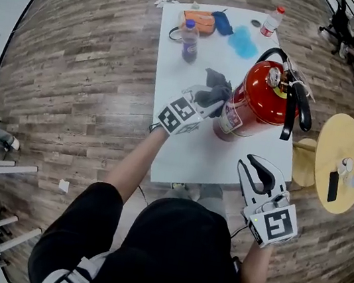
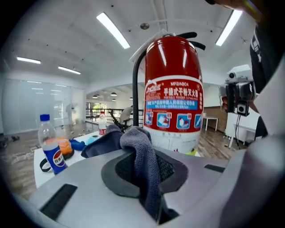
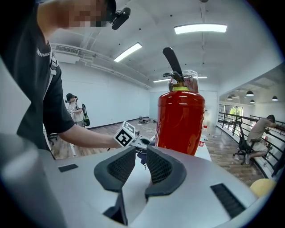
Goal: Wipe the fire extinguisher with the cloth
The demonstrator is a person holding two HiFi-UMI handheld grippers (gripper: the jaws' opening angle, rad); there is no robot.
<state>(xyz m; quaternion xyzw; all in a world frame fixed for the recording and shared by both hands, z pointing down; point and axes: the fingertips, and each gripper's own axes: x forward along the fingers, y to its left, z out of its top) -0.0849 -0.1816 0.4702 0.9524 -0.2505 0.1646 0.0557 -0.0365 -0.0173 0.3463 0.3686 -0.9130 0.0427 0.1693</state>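
Observation:
A red fire extinguisher (image 1: pixel 258 97) with a black hose and handle stands upright on the white table (image 1: pixel 188 153). My left gripper (image 1: pixel 211 103) is shut on a grey cloth (image 1: pixel 215 85) just left of the cylinder's lower part. In the left gripper view the cloth (image 2: pixel 140 151) hangs pinched between the jaws of the left gripper (image 2: pixel 143 167), with the extinguisher (image 2: pixel 173 93) right behind it. My right gripper (image 1: pixel 259 170) hovers at the table's near right corner, its jaws slightly apart and empty. In its own view the right gripper (image 3: pixel 140 167) faces the extinguisher (image 3: pixel 180 118).
At the table's far end stand a cola bottle (image 1: pixel 189 41), an orange item (image 1: pixel 198 21), a blue cloth (image 1: pixel 242 43) and a clear bottle with a red cap (image 1: pixel 272 20). A round wooden side table (image 1: pixel 340 161) stands right of the table. Wood floor surrounds it.

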